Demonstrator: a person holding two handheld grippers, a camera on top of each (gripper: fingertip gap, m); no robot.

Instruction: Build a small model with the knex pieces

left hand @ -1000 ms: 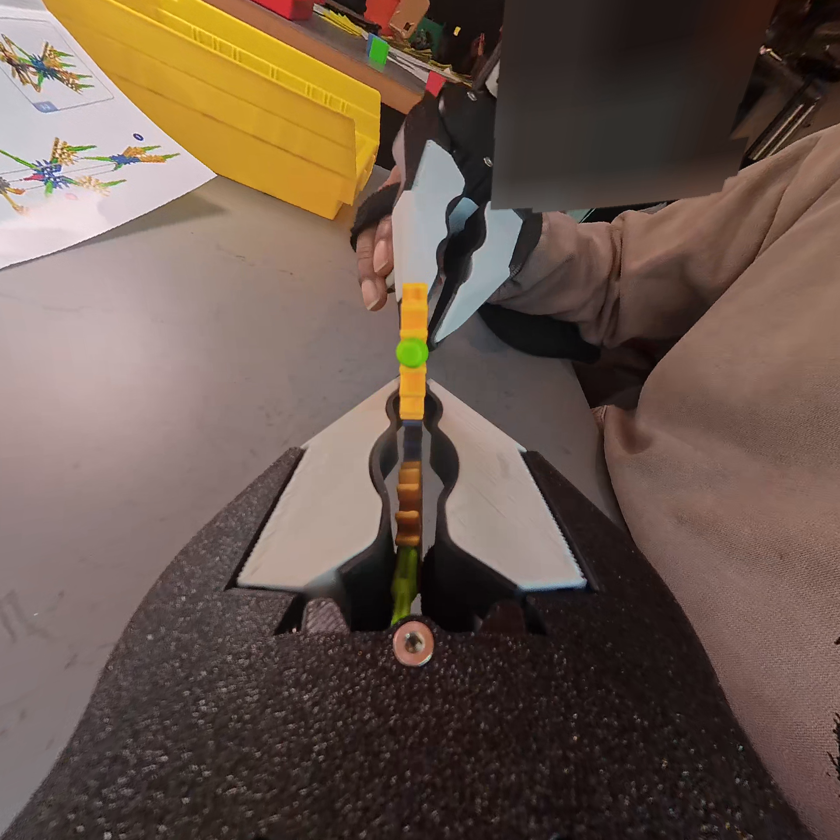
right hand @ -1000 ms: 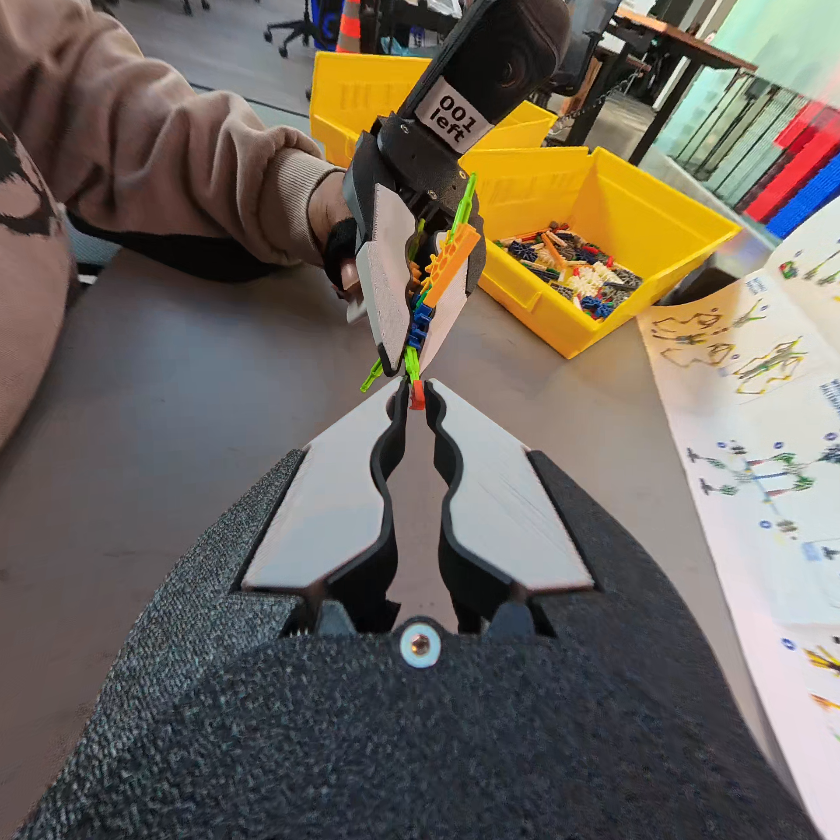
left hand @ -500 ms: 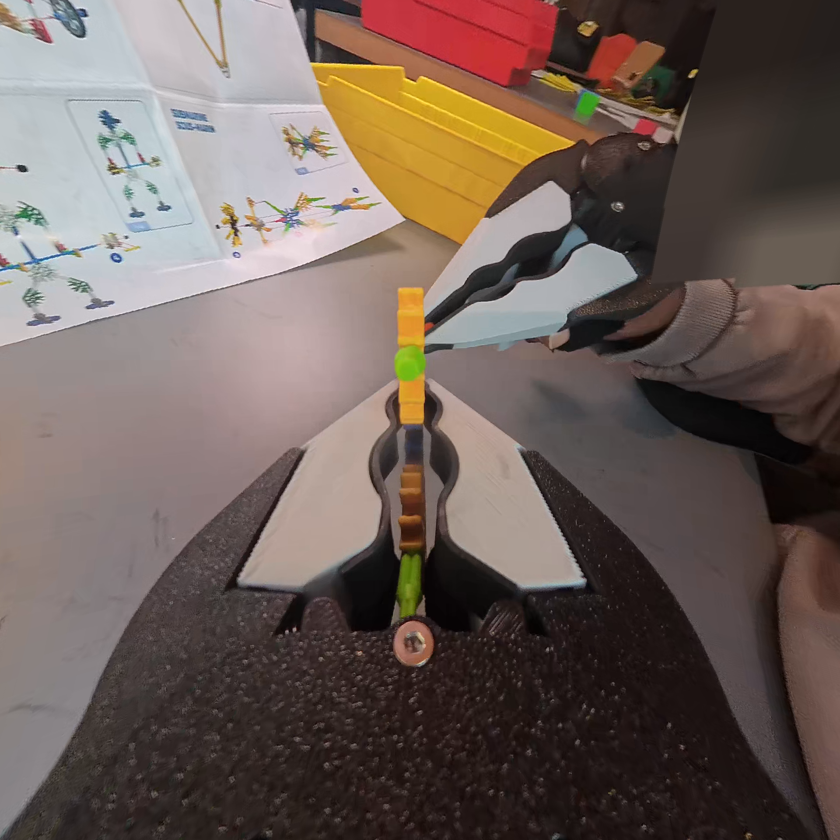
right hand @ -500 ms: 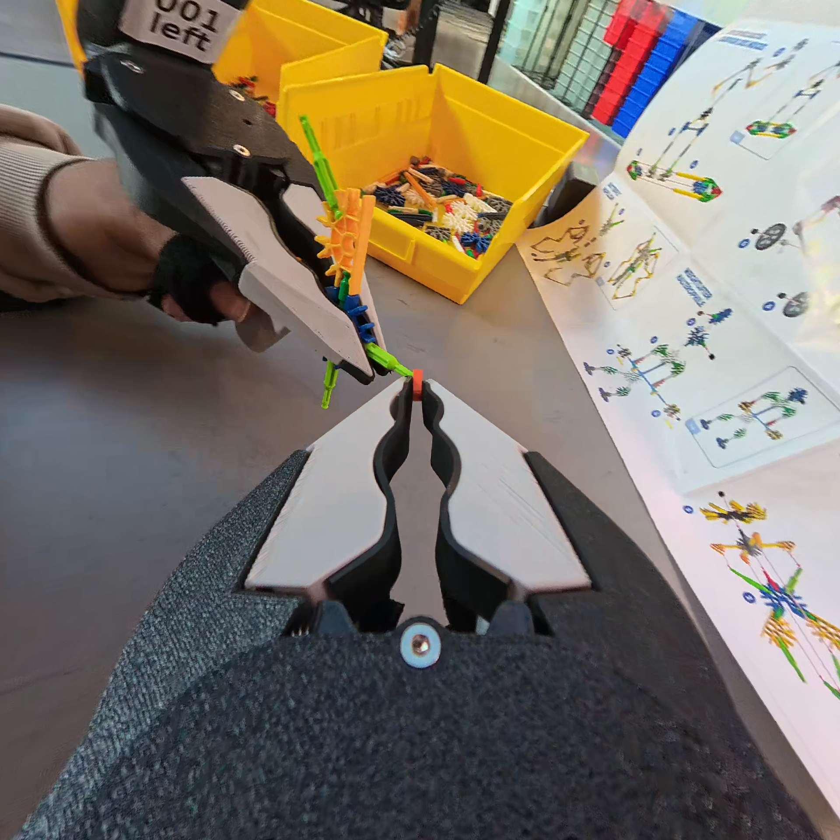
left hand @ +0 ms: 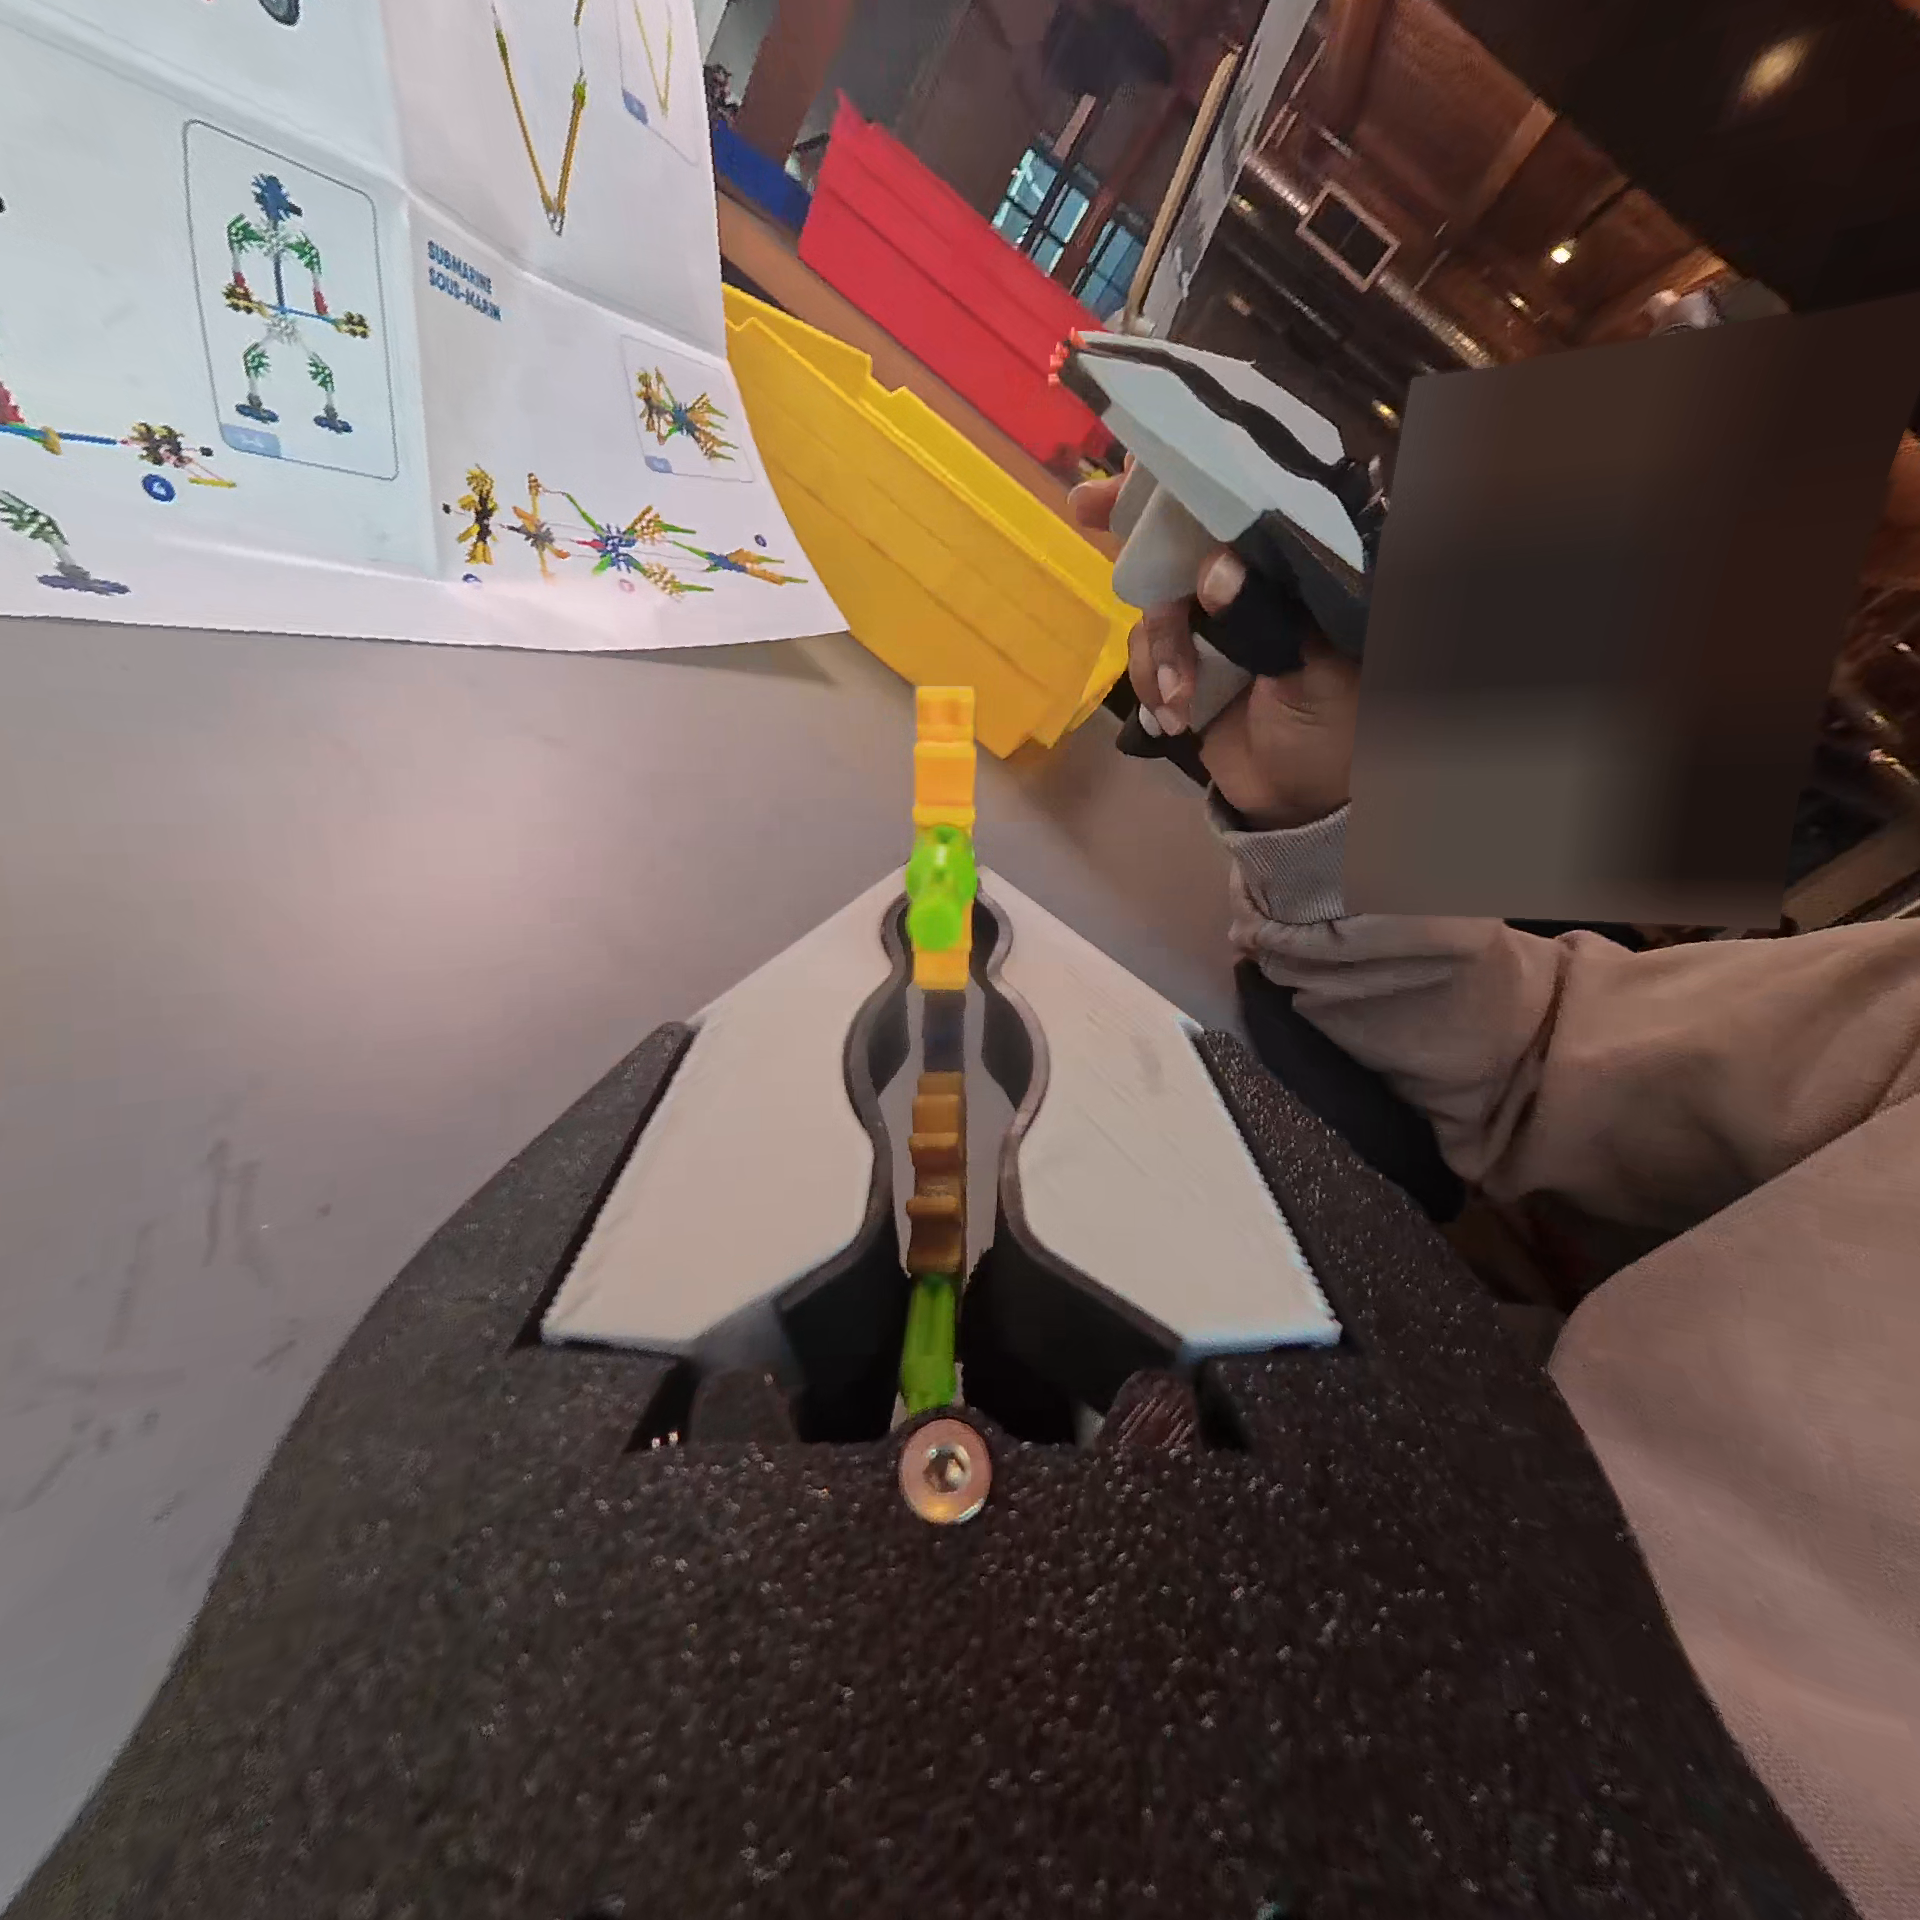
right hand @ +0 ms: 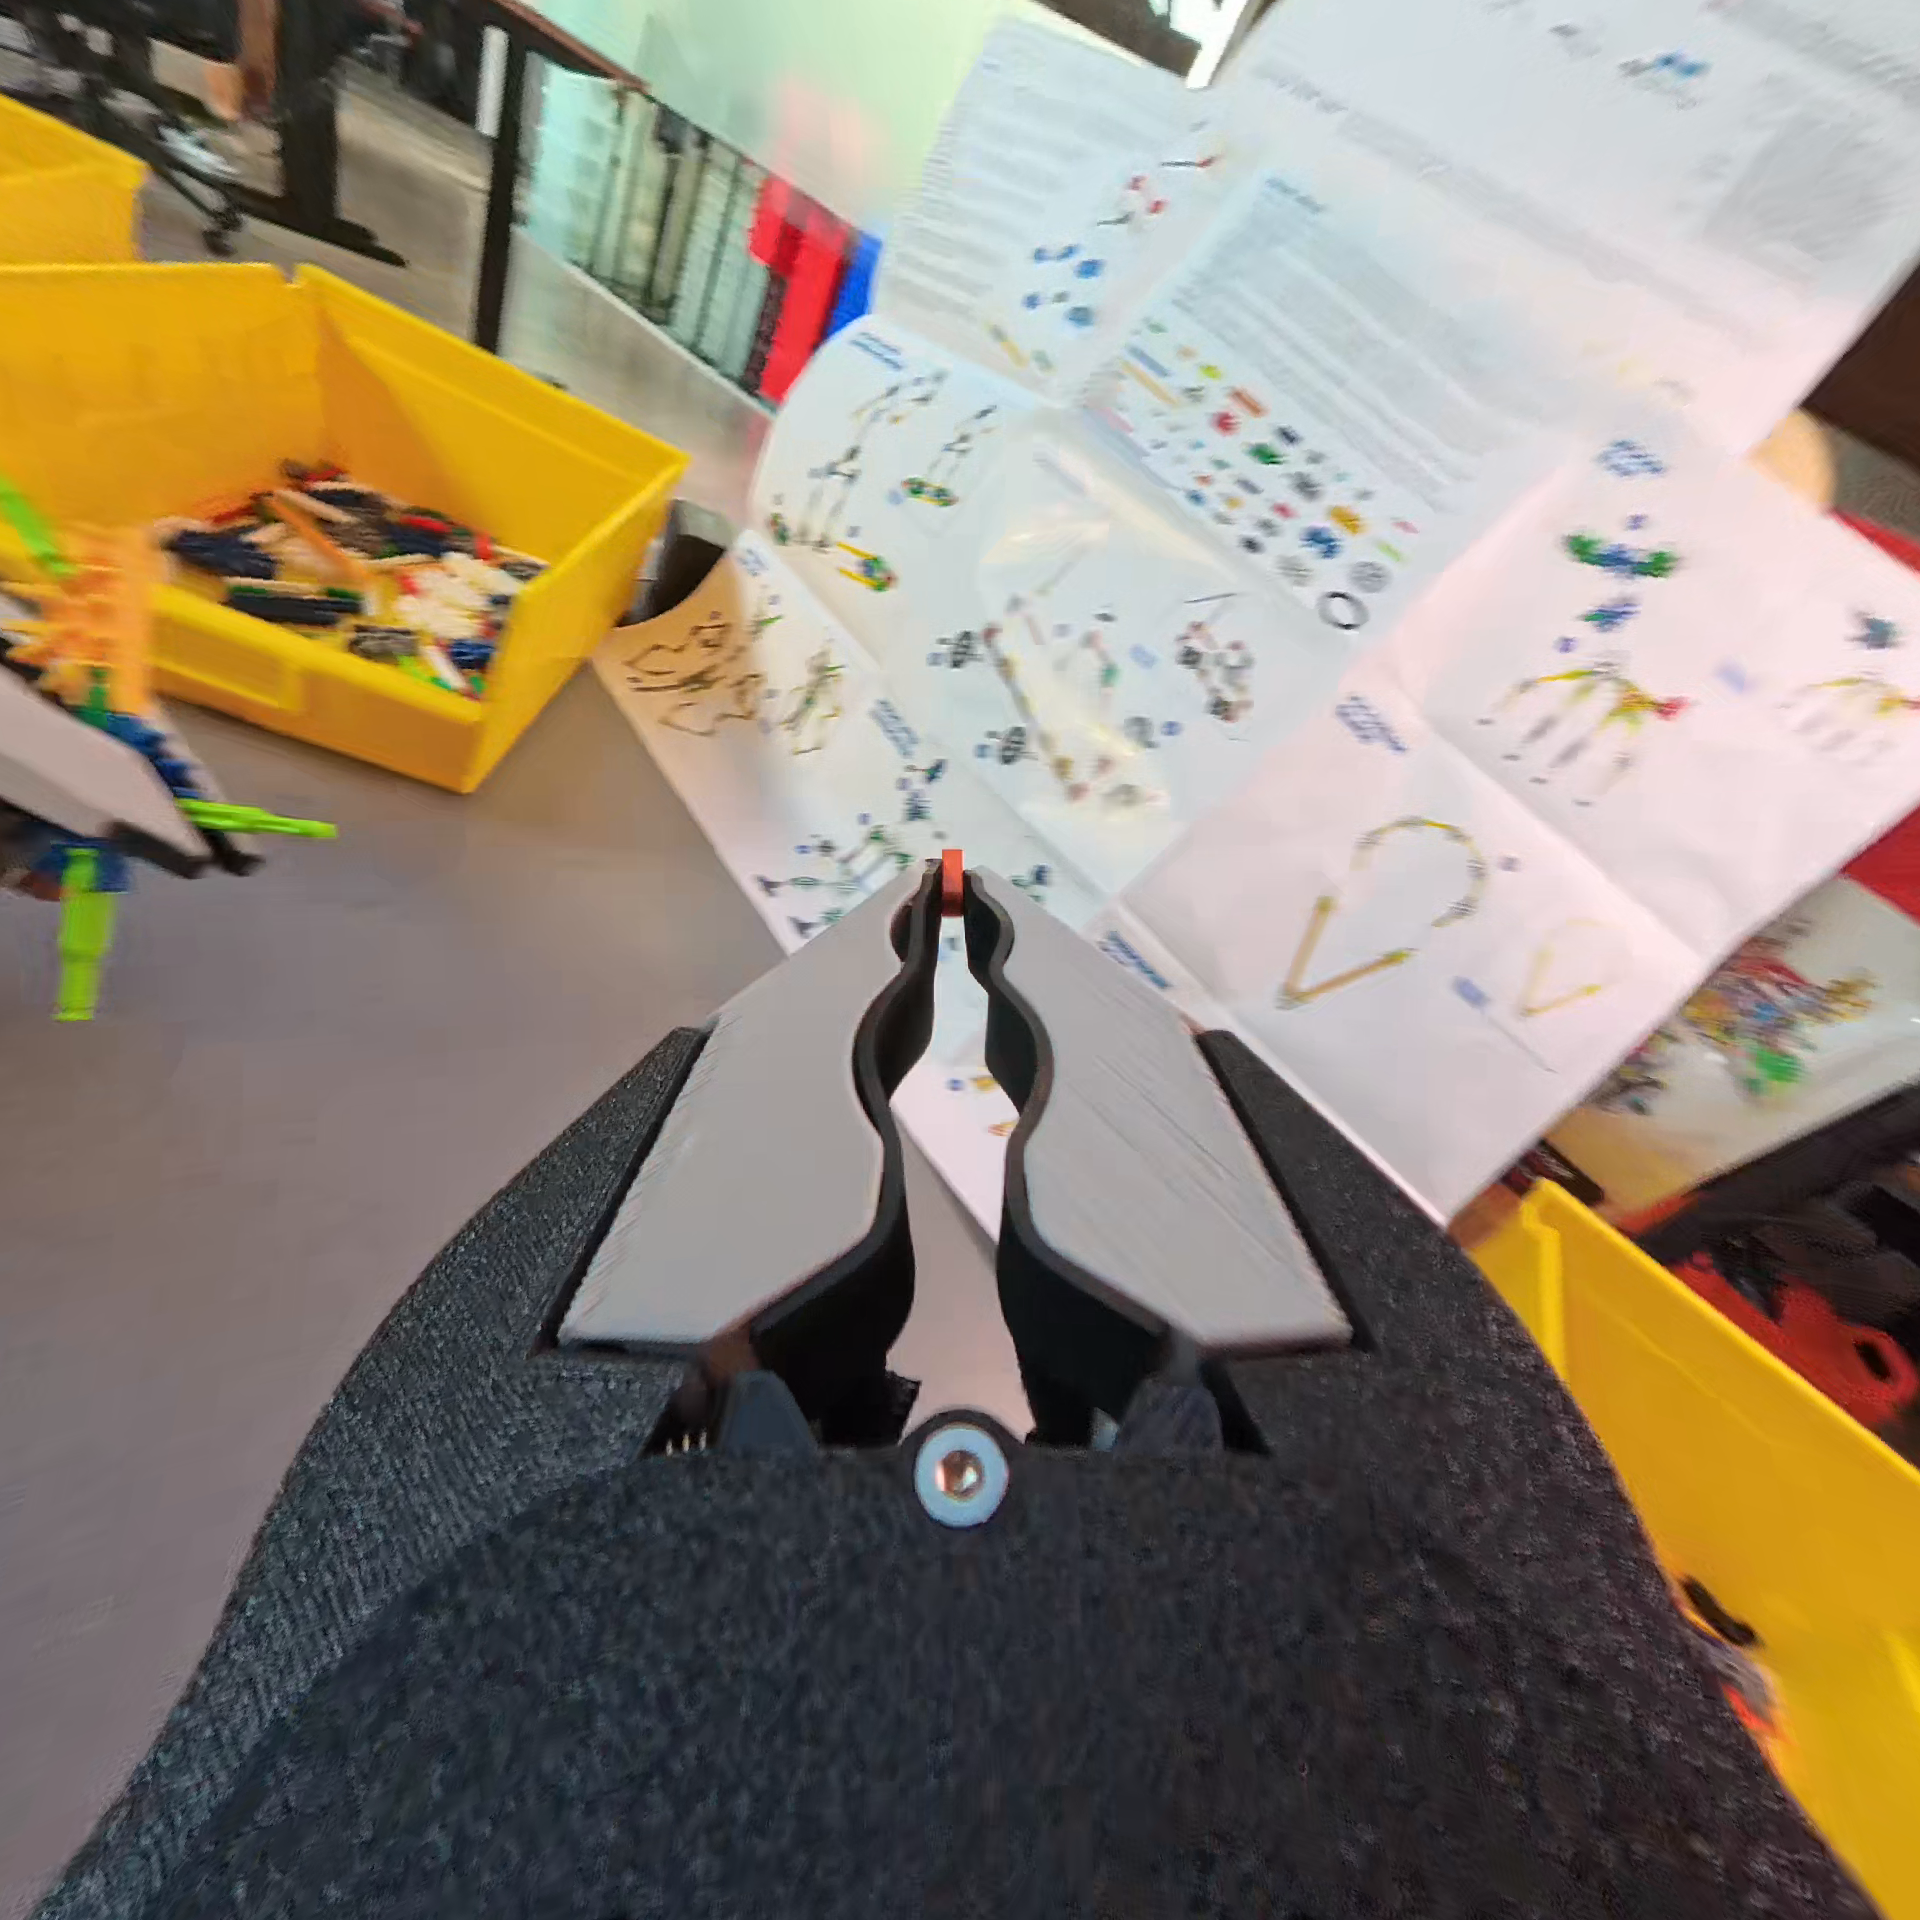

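Your left gripper (left hand: 943, 914) is clamped tight on a stick-built toy assembly (left hand: 941, 790) of yellow, green and orange pieces; its long axis runs straight out between the fingers, pointing forward and away from you, over the grey table (left hand: 312, 935); your right gripper (right hand: 951, 899) is pinched almost closed on a small orange-red piece (right hand: 951, 871) at its very tips; beyond lie the folded instruction sheet (right hand: 1299, 623) and a yellow bin (right hand: 416, 582) of loose parts.
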